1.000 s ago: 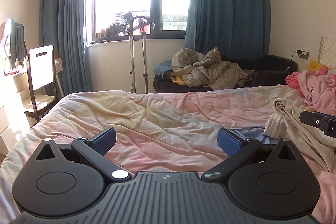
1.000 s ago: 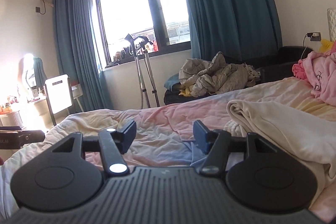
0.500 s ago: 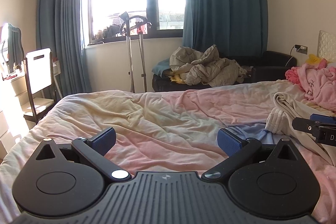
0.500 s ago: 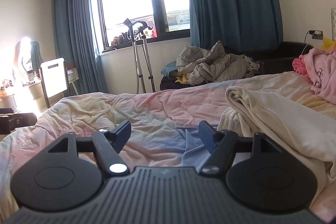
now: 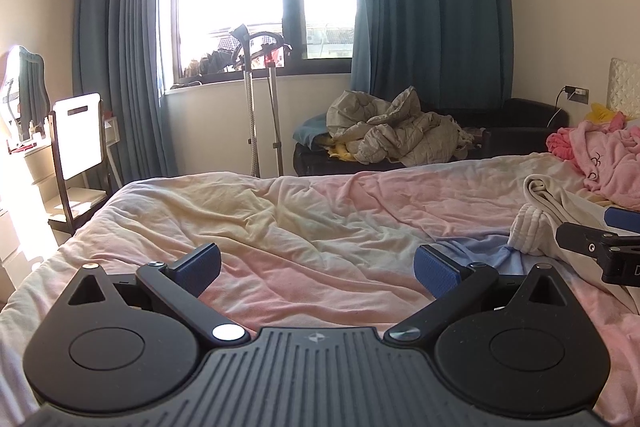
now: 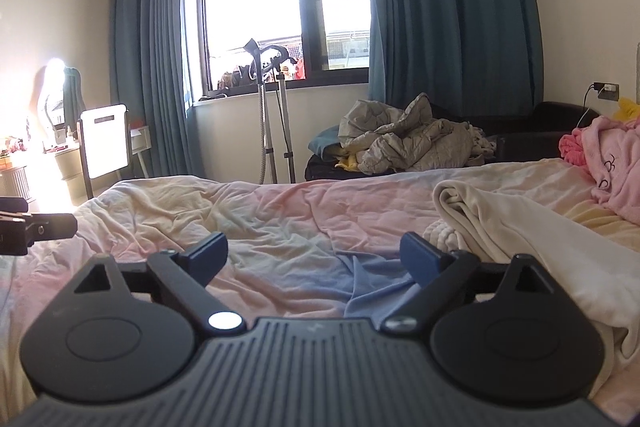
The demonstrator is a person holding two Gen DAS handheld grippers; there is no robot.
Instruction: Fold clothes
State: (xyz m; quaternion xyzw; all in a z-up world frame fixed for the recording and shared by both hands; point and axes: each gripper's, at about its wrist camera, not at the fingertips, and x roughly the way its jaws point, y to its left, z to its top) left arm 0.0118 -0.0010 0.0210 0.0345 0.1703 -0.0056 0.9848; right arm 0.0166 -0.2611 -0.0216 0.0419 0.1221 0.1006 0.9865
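Lower right of right wrist view: cream garment (image 6: 516, 227) lies rumpled on bed (image 6: 240, 211), unheld. Right gripper (image 6: 314, 253) jaws opening wide, nothing between, likely readying grasp. Left gripper (image 5: 316, 265) wide, empty, poised over bed.

My left gripper (image 5: 318, 267) is matt black plastic (blue ribbed pads); the bedsheet (image 5: 304, 227) is soft wrinkled cotton, the cream garment (image 6: 520, 227) smooth knit cloth.
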